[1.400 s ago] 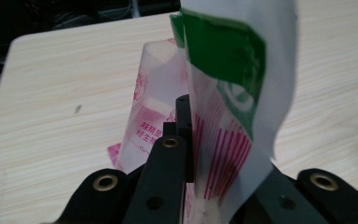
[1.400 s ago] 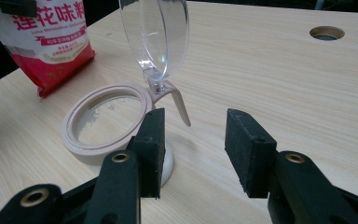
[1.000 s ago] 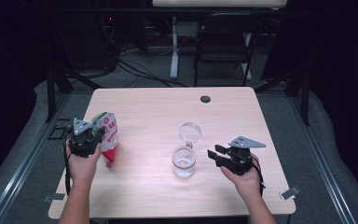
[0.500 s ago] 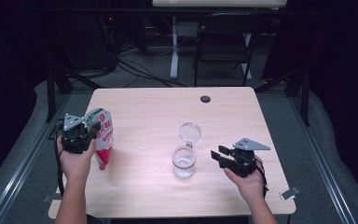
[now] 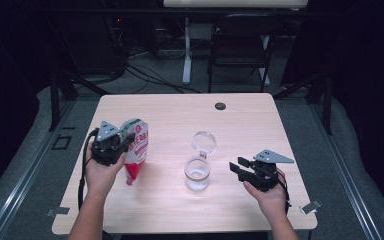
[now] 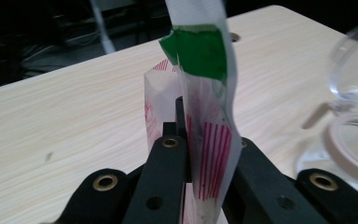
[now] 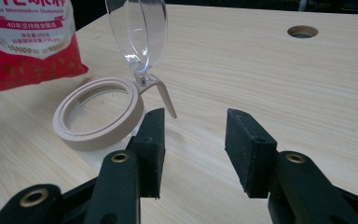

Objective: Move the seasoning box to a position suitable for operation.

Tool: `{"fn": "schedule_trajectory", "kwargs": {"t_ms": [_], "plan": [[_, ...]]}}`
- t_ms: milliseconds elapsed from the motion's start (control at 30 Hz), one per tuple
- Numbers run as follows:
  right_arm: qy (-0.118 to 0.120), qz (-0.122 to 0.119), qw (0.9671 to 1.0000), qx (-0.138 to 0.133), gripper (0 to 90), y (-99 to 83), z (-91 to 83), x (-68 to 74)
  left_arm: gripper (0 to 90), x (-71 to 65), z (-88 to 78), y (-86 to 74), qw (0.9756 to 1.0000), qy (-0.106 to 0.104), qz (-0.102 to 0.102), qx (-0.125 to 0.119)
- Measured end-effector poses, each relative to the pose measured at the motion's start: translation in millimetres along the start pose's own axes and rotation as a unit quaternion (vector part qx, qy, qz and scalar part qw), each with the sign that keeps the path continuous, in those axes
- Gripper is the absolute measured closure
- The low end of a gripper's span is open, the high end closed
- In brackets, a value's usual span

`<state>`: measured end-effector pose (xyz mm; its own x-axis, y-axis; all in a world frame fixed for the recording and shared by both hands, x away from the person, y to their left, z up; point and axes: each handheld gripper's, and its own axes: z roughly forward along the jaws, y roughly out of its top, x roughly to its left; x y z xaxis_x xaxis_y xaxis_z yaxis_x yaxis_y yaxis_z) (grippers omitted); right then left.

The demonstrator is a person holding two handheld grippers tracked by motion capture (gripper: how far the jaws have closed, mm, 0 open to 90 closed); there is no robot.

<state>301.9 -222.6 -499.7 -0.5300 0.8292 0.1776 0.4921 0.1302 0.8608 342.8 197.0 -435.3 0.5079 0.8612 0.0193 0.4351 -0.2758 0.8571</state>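
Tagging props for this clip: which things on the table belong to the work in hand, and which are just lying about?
In the job:
- red and white printed plastic pouch, clamped by the left gripper
- clear glass jar with beige rim, its clear hinged lid open
- right gripper, fingers open beside the jar

Lying about:
- small round black cap at the table's far edge
- dark chair behind the table
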Motion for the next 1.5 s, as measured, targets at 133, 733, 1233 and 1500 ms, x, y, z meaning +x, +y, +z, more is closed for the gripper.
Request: {"fn": "schedule_trajectory", "kwargs": {"t_ms": [133, 733, 1233, 1500], "plan": [[0.000, 0.001, 1.0000, -0.001, 57.8, -0.6, -1.5, -0.7, 90.0, -14.6, 7.5, 2.2, 0.9993, -0.035, 0.015, 0.005], [0.019, -0.017, 0.9997, -0.005, 58.0, 3.5, -2.3, 4.6, 90.0, -43.5, 8.9, 4.6, 0.9872, -0.143, 0.068, 0.012], [0.092, -0.092, 0.9914, -0.014, 61.8, 30.3, 9.8, 50.1, 90.0, -46.4, -1.9, -13.5, 0.9760, -0.191, 0.099, 0.031], [0.138, -0.125, 0.9826, -0.001, 65.5, 40.4, 27.0, 72.8, 90.0, -56.2, -3.0, -26.5, 0.9753, -0.195, 0.097, 0.036]]}}
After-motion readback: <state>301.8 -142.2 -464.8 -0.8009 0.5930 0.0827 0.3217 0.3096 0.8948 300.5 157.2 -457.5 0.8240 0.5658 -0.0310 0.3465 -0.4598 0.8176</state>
